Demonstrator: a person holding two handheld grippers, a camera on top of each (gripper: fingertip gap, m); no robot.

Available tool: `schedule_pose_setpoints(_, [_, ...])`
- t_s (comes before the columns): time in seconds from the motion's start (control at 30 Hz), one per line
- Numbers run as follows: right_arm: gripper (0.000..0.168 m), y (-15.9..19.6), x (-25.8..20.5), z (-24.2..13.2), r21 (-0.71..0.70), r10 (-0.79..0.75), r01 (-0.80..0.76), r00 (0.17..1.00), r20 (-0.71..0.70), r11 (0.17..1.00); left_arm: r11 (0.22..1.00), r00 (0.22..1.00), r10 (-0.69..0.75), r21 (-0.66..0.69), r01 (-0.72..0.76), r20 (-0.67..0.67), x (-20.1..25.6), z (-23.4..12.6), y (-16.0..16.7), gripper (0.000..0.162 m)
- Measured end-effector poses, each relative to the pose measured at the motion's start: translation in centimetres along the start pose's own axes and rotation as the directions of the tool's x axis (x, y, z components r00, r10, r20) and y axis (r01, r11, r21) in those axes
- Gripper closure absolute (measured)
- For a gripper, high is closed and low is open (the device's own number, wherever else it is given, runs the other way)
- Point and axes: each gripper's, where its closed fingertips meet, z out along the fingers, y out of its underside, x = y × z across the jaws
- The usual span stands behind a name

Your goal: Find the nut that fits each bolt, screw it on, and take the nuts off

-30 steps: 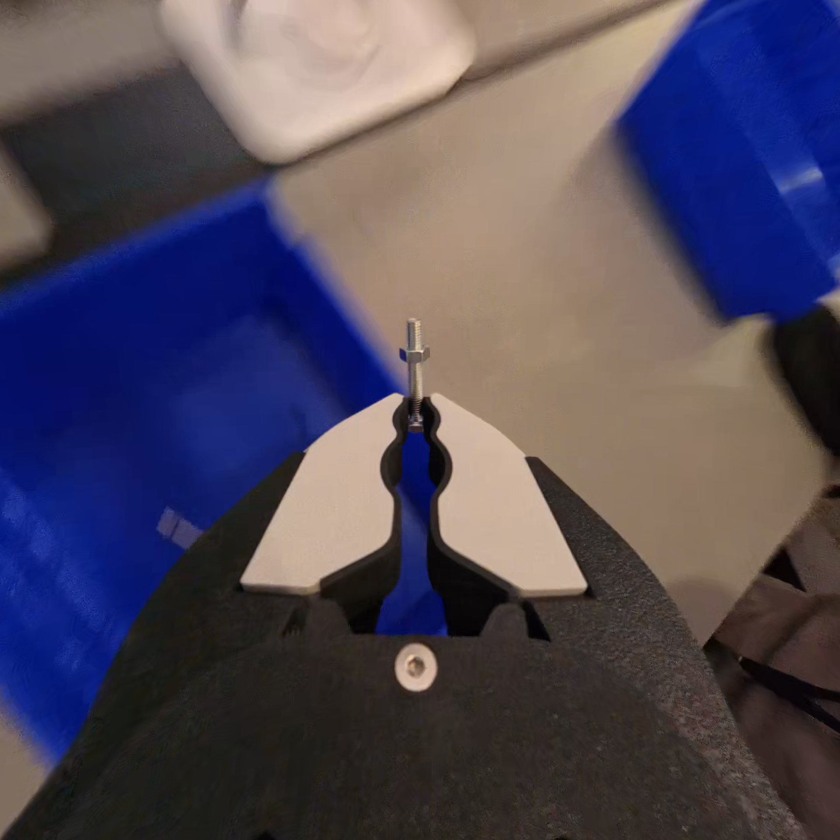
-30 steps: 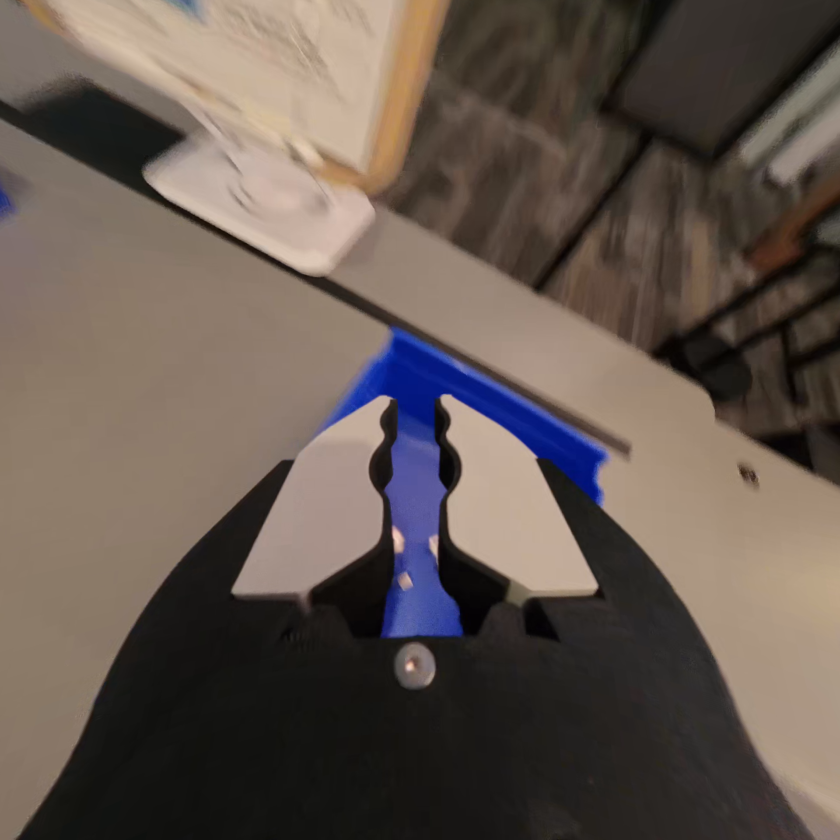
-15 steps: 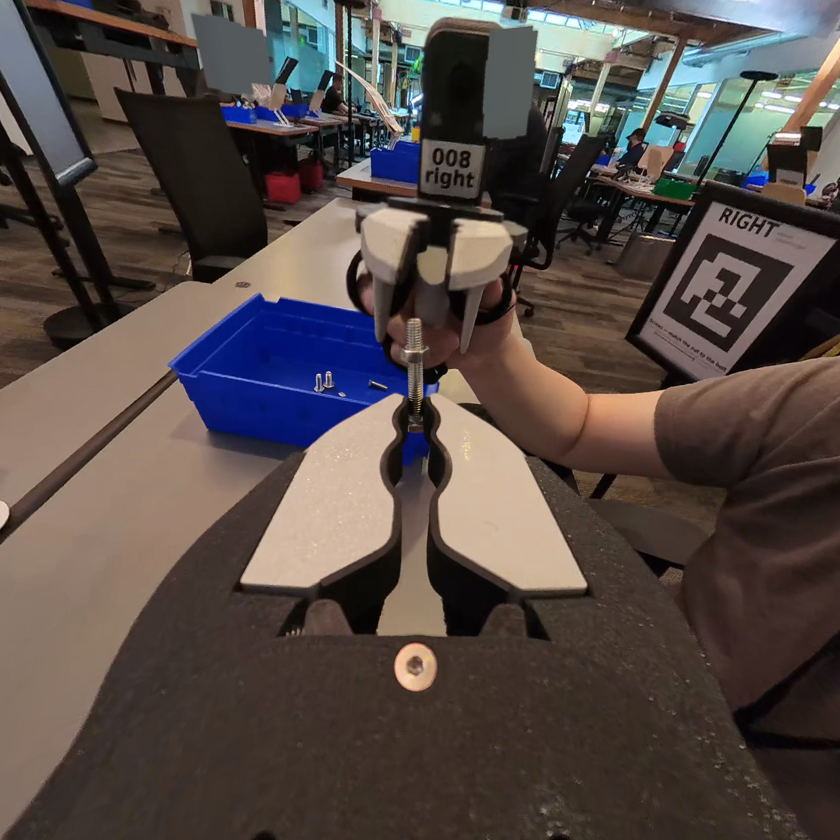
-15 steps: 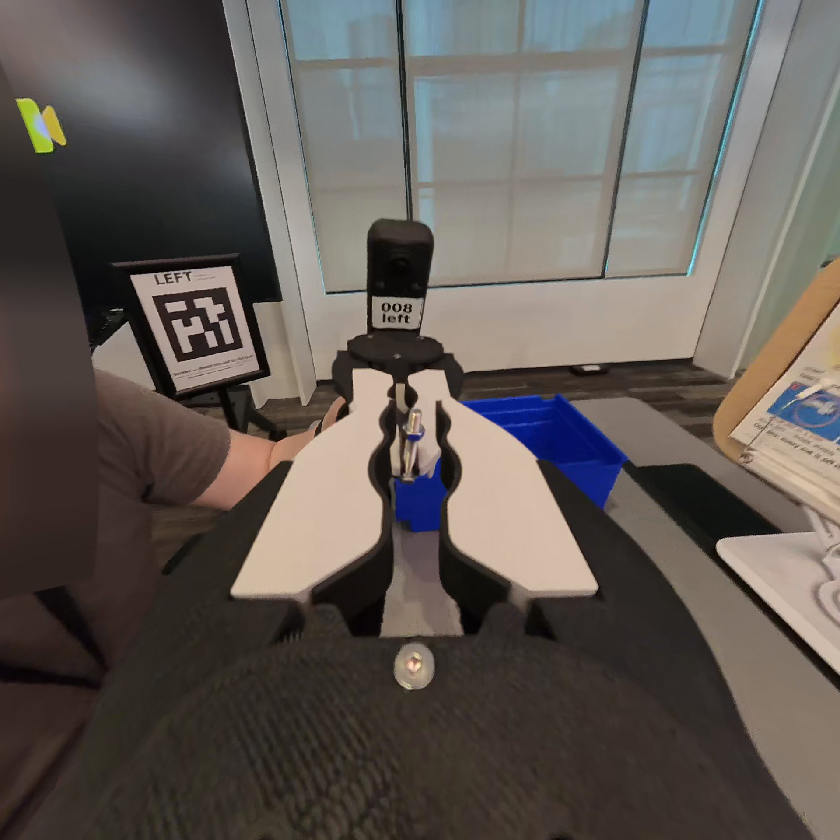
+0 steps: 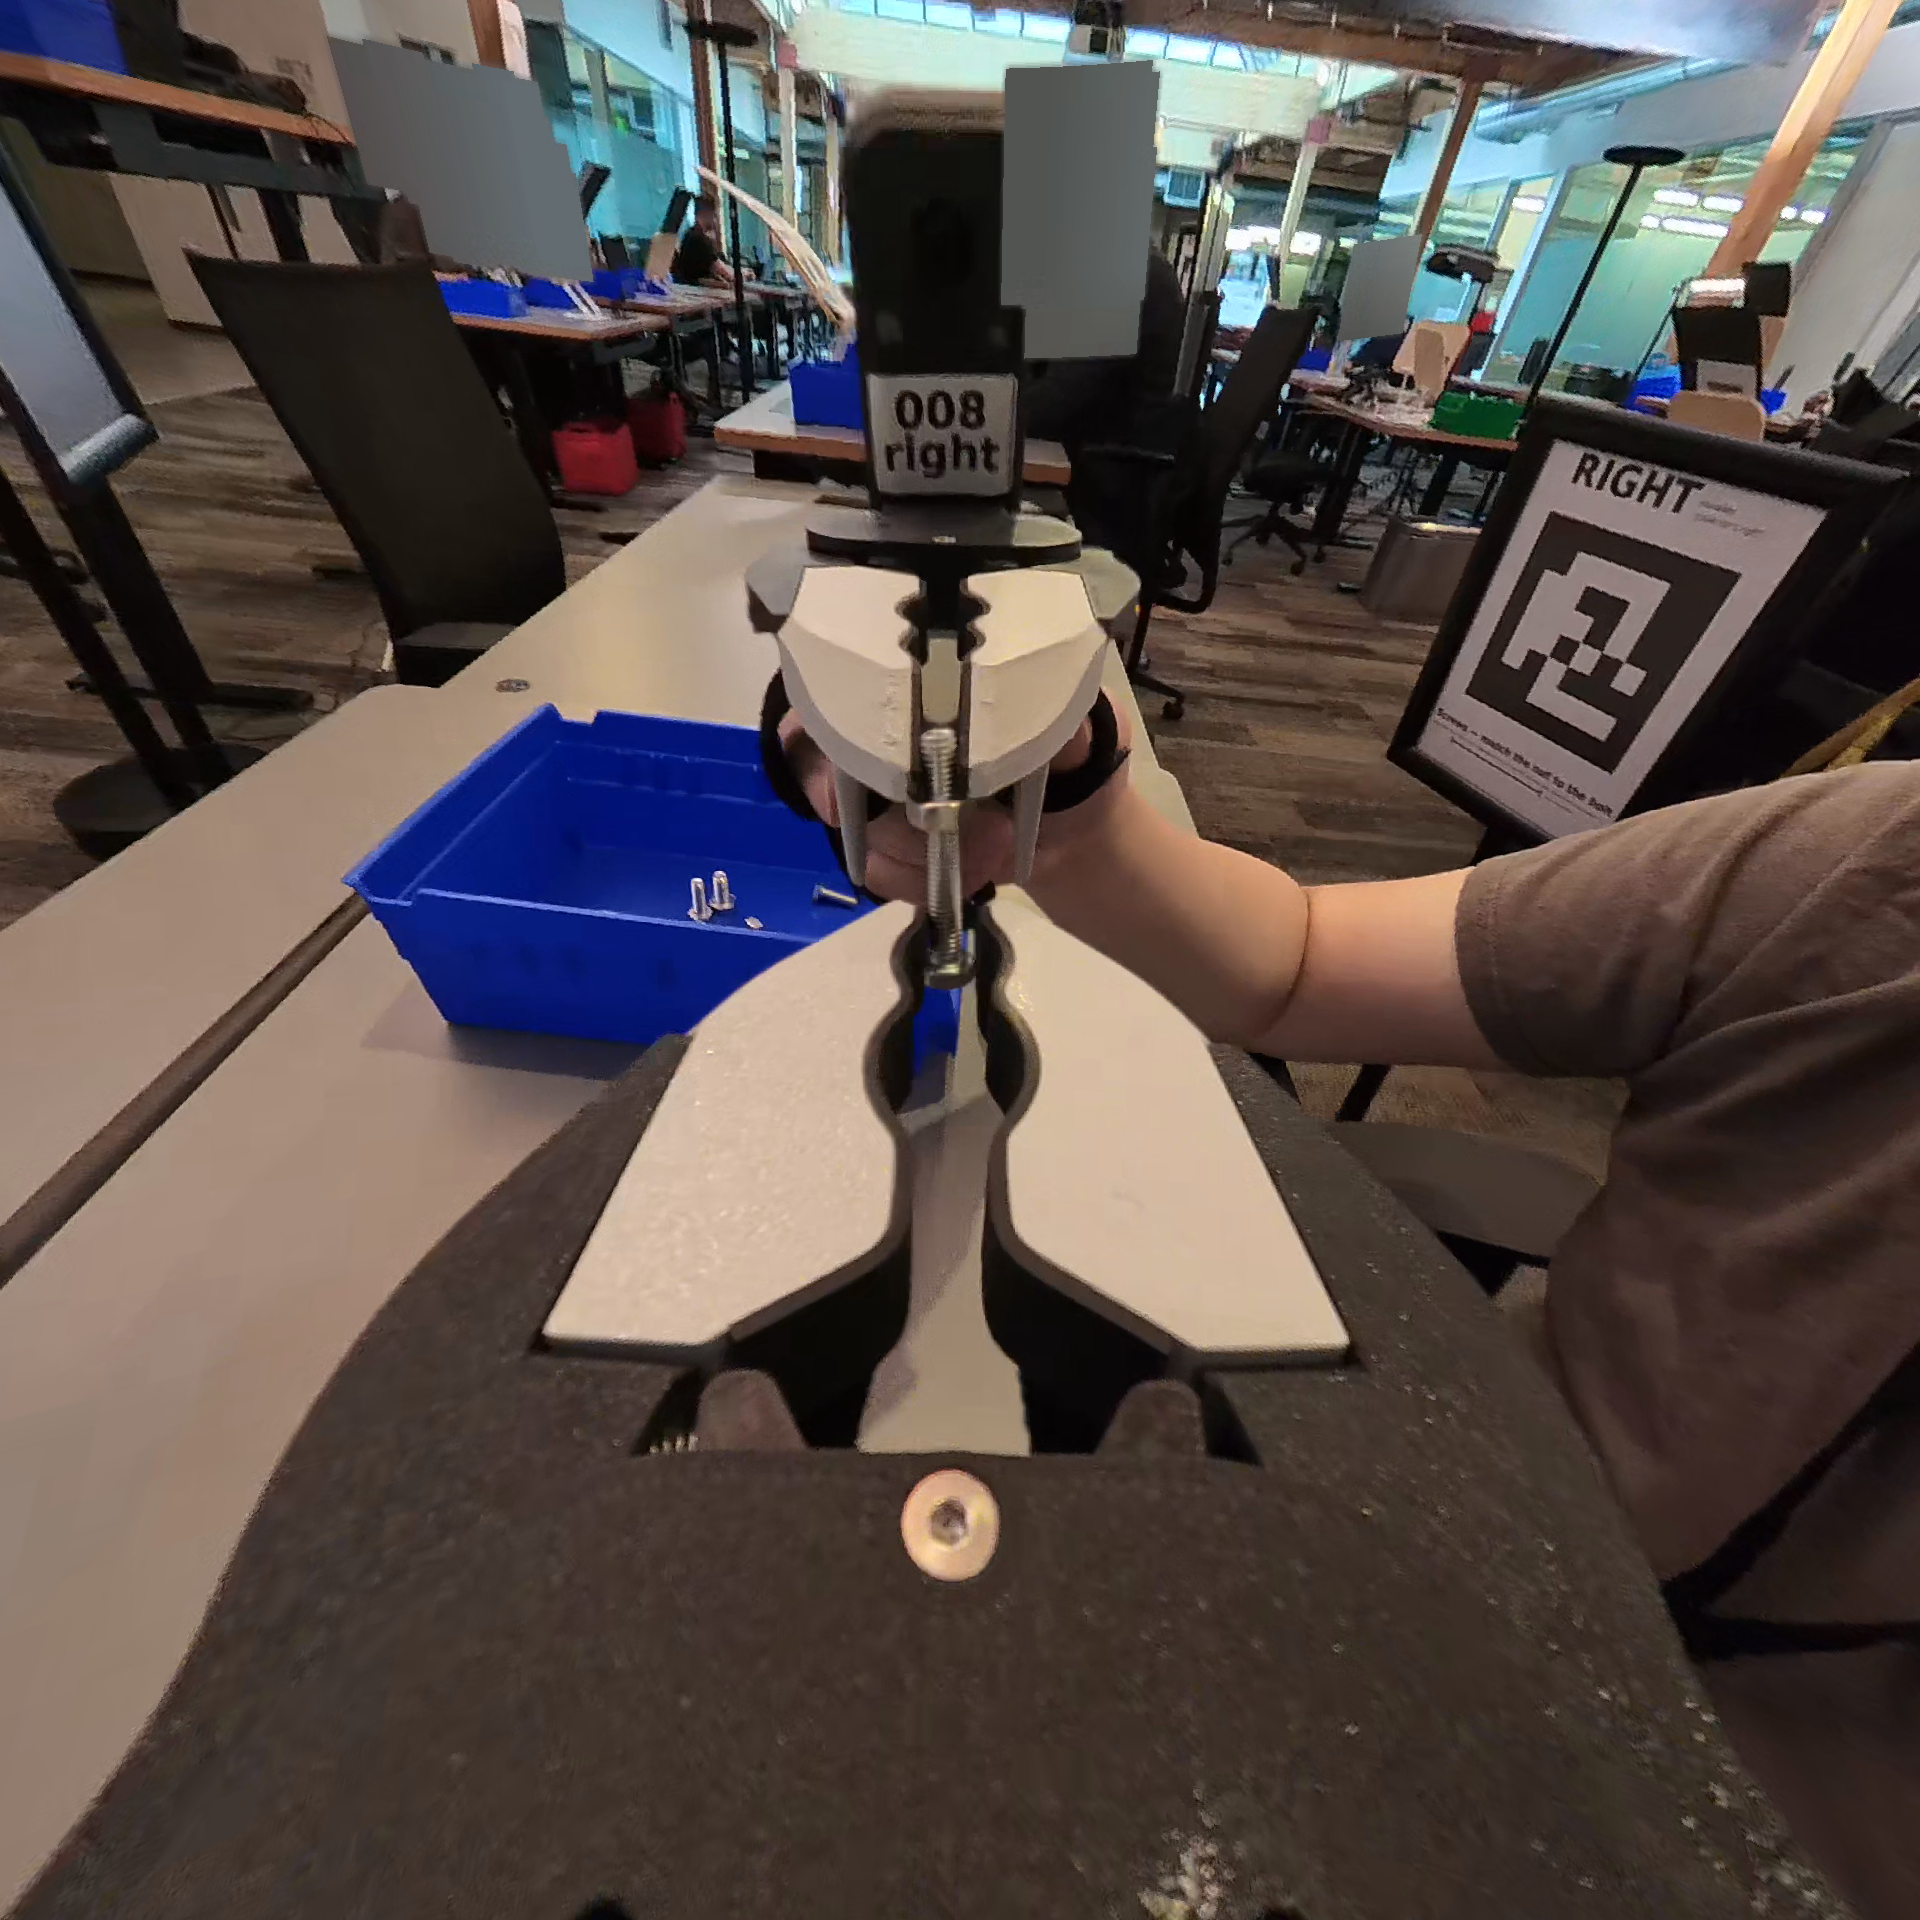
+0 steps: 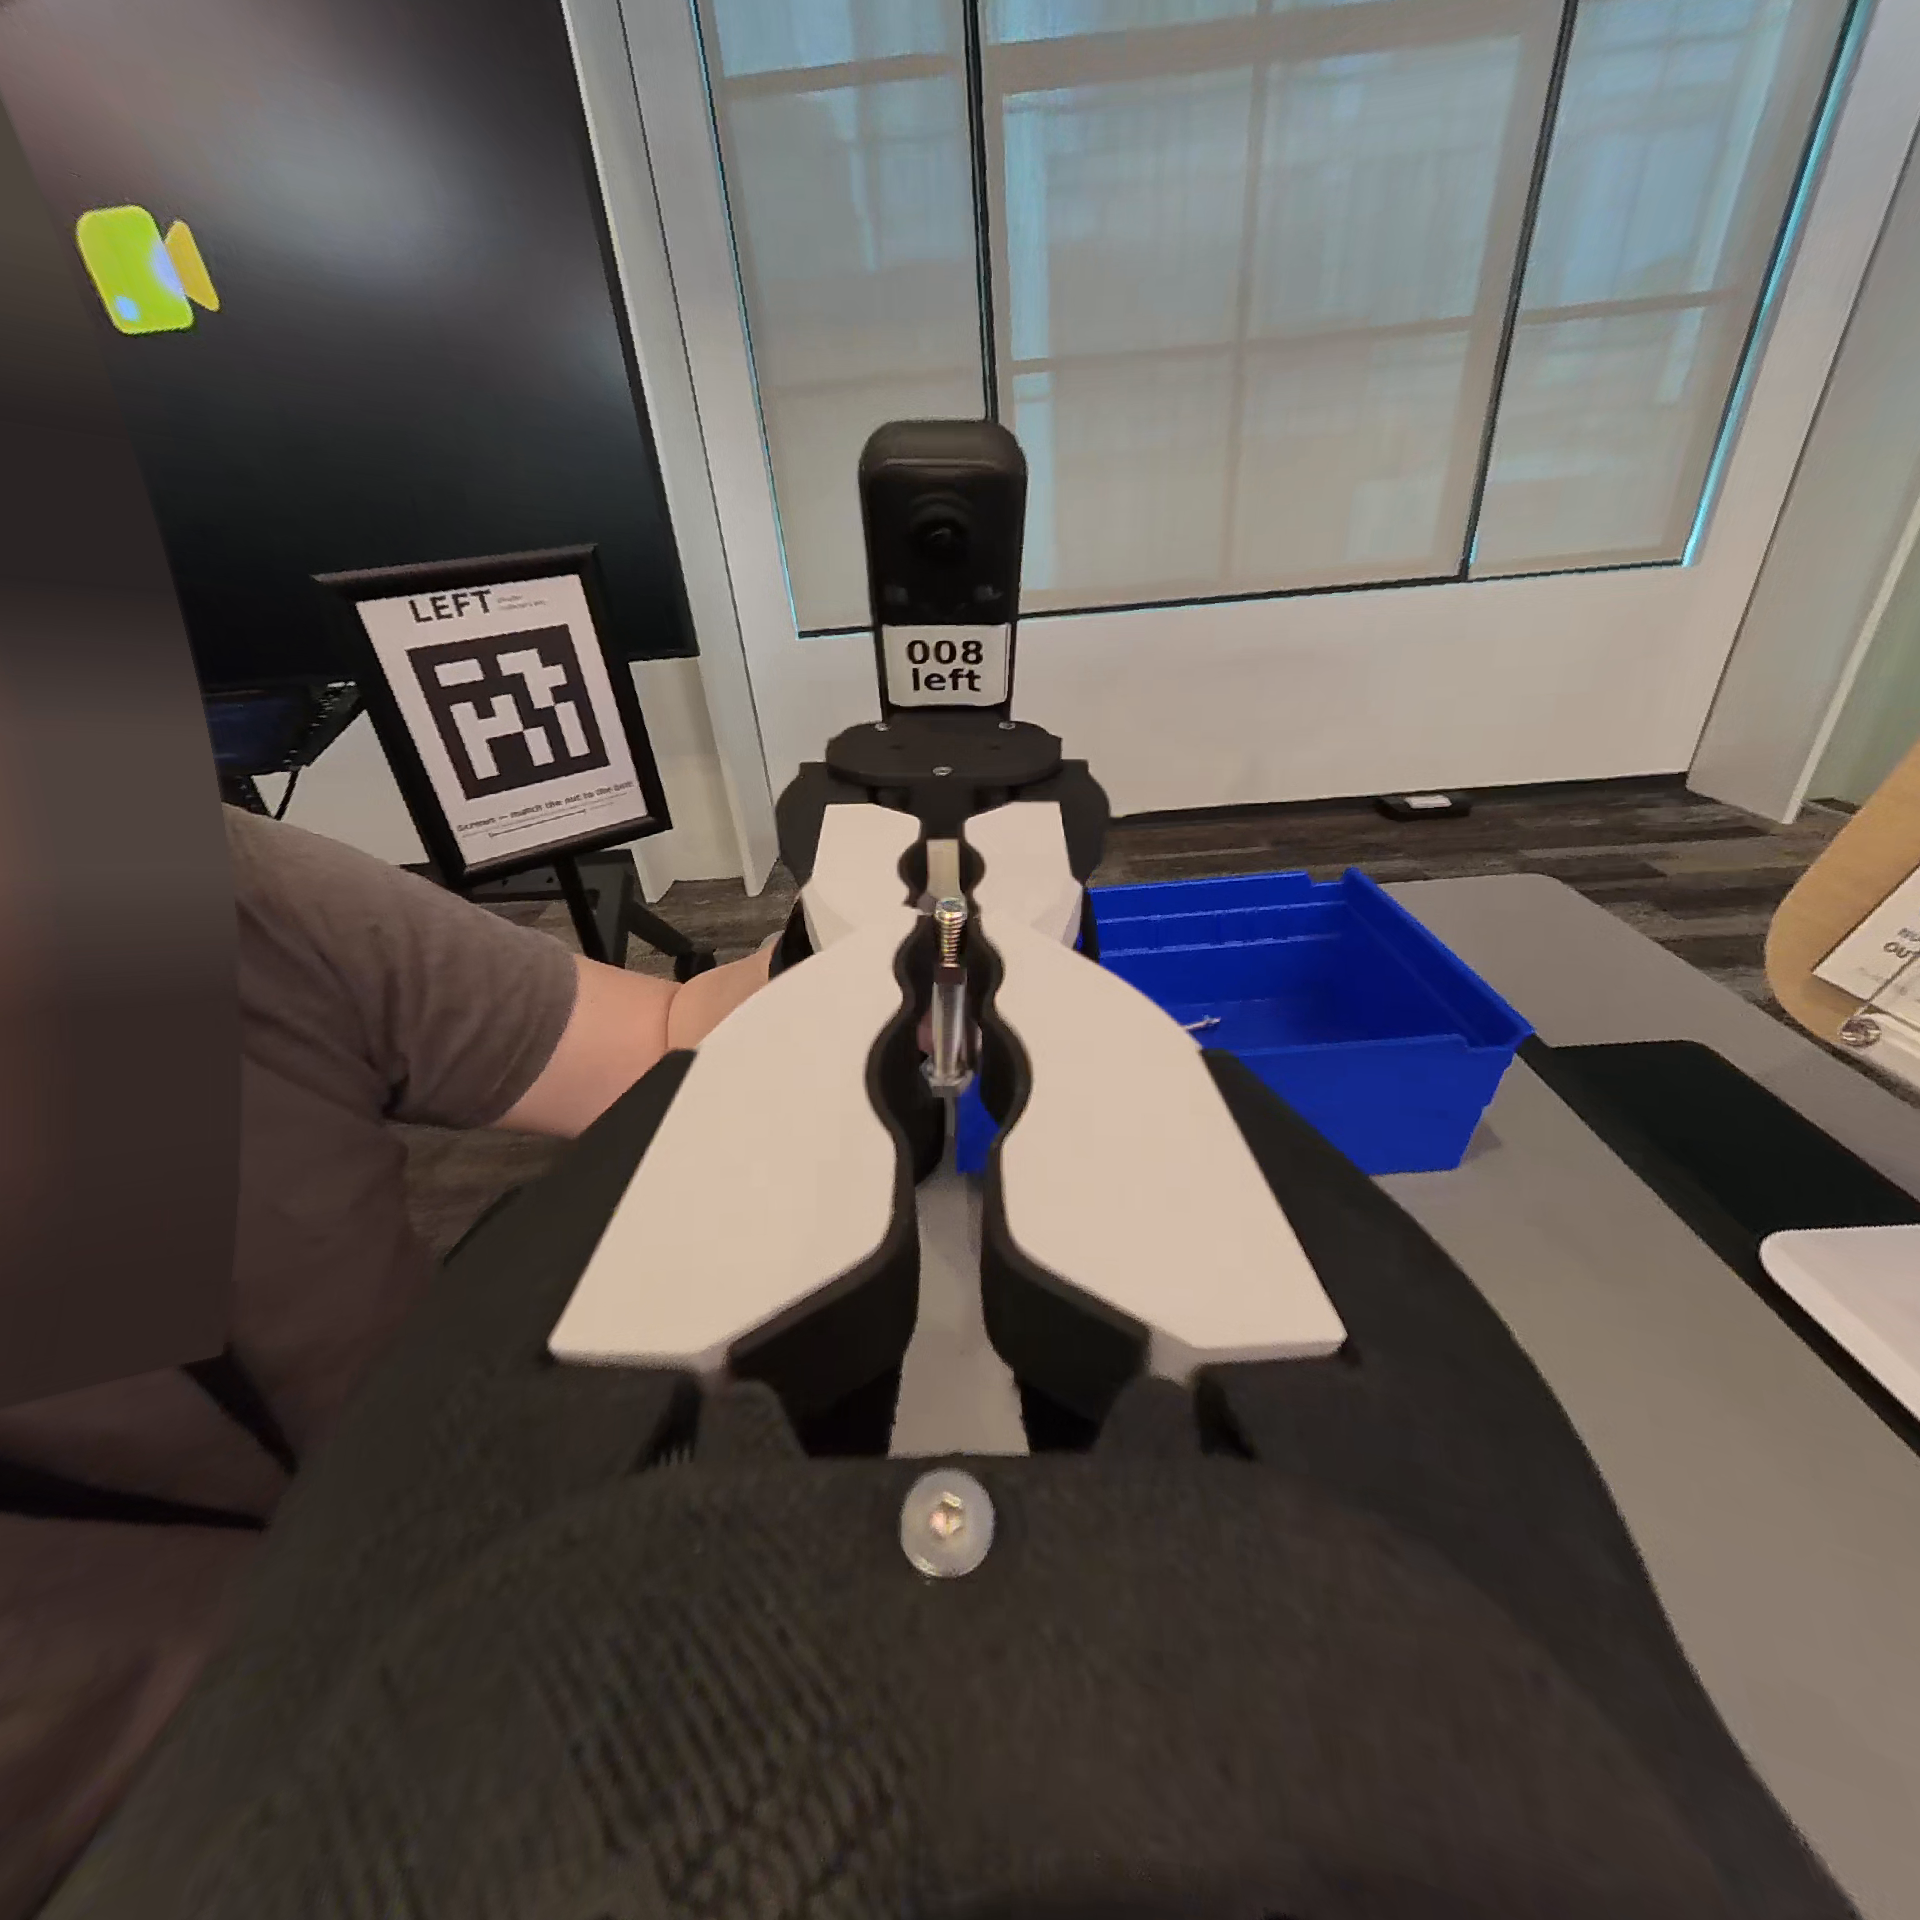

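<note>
The bolt [image 5: 940,883], at frame centre, is clamped by its head in the left gripper [image 5: 948,940]. The right gripper [image 5: 940,764] is closed around the nut [image 5: 938,810] at mid-shank. Misaligned axes could jam the thread or lever the bolt loose. Open air is available above the table edge [image 5: 1143,717]; the blue bin [image 5: 499,940] stands left of centre.

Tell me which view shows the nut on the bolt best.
Left wrist view: the nut sits side-on against the bolt, clear of the fingers. The right wrist view shows the bolt end-on, the nut half hidden.
</note>
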Motion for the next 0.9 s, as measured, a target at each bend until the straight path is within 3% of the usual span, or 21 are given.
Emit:
schedule_pose_setpoints(0.1, [0.162,-0.6,0.0,-0.3,0.029,-0.032,0.033,0.999,-0.026,0.999,0.999,1.0,0.025,0.043,-0.025,0.007,-0.1,-0.5,-0.3,0.131])
schedule_pose_setpoints(0.2, [0.162,-1.1,0.0,-0.6,0.023,-0.115,0.117,0.991,-0.073,0.993,0.998,0.998,0.057,0.029,-0.058,0.033,-0.1,0.1,0.1,0.126])
schedule_pose_setpoints(0.33, [0.162,-1.3,-0.5,-0.7,-0.004,-0.216,0.217,0.972,-0.096,0.976,0.991,0.976,0.131,-0.006,-0.132,0.173,-1.1,0.8,0.5,0.127])
schedule_pose_setpoints(0.47, [0.162,-1.3,-0.7,-0.5,-0.025,-0.274,0.273,0.953,-0.126,0.962,0.973,0.946,0.206,0.049,-0.225,0.251,-1.0,0.9,-0.4,0.134])
schedule_pose_setpoints(0.9, [0.162,-1.8,-0.9,-0.3,0.01,-0.307,0.313,0.937,-0.169,0.95,0.959,0.929,0.253,0.058,-0.278,0.27,-0.8,0.8,-0.6,0.146])
